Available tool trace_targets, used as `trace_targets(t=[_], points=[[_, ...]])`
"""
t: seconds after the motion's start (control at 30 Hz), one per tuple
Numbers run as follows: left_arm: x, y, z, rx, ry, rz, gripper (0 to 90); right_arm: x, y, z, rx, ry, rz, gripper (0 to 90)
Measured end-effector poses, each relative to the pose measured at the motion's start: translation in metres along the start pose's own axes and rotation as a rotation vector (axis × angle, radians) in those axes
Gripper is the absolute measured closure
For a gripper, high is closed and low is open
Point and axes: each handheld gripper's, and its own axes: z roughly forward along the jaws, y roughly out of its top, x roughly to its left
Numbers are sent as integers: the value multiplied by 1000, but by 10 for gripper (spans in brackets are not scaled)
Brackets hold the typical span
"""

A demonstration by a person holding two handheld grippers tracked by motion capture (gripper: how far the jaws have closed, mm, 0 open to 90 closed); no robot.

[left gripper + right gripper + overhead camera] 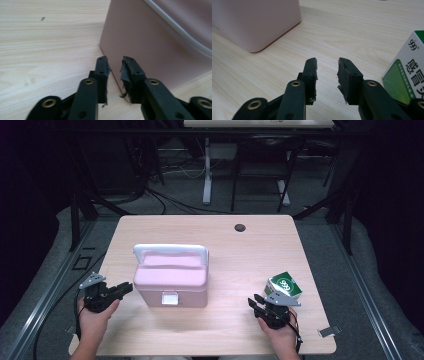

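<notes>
Resting low at the bottom of the high view, both hands hold their tools near the front edge of the tabletop (210,227). The pink box (171,280) sits left of centre in that frame, lid down, white handle (170,251) folded toward the back and white latch (170,298) facing the person, probably so it can be worked from the front. The left tool (125,289) points at the box's lower left corner; in its own view the jaws stand a little apart with nothing between them, the box wall (155,45) just beyond the tips, not clearly touching. The right tool (253,302) lies at the lower right of the high view, jaws likewise parted and empty over bare wood. Just beside it, at the right edge of its own view, stands a green and white carton (405,77), within easy reach. Flanking the box like this looks like readiness for one tool to steady it while the other works.
</notes>
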Motion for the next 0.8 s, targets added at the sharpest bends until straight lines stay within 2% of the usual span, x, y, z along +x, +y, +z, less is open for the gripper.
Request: trace_targets(t=[0.03,0.17,0.33,0.43,0.53,0.57,0.6,0.63,0.67,0.8], points=[[-2,0,1,0,4,8,785,0,0,1,6,-2,4,687],[-8,2,4,0,-5,26,891,4,-1,3,8,-5,-2,735],[-15,4,10,9,2,34,899,6,1,5,5,-5,-2,778],[-18,8,17,-2,-7,28,900,8,5,9,5,6,28,816],[-18,9,19,-8,-13,20,900,9,9,9,10,13,26,825],[-19,9,19,-9,-12,20,900,11,12,10,15,-1,17,829],[-18,9,19,-13,-17,15,900,11,14,11,11,22,11,831],[-17,9,19,-10,-31,1,900,14,16,12,14,-4,11,832],[-16,8,19,-16,-38,-11,900,14,18,13,9,21,13,834],[-18,7,19,-11,-52,-6,900,16,24,20,8,29,10,836]])
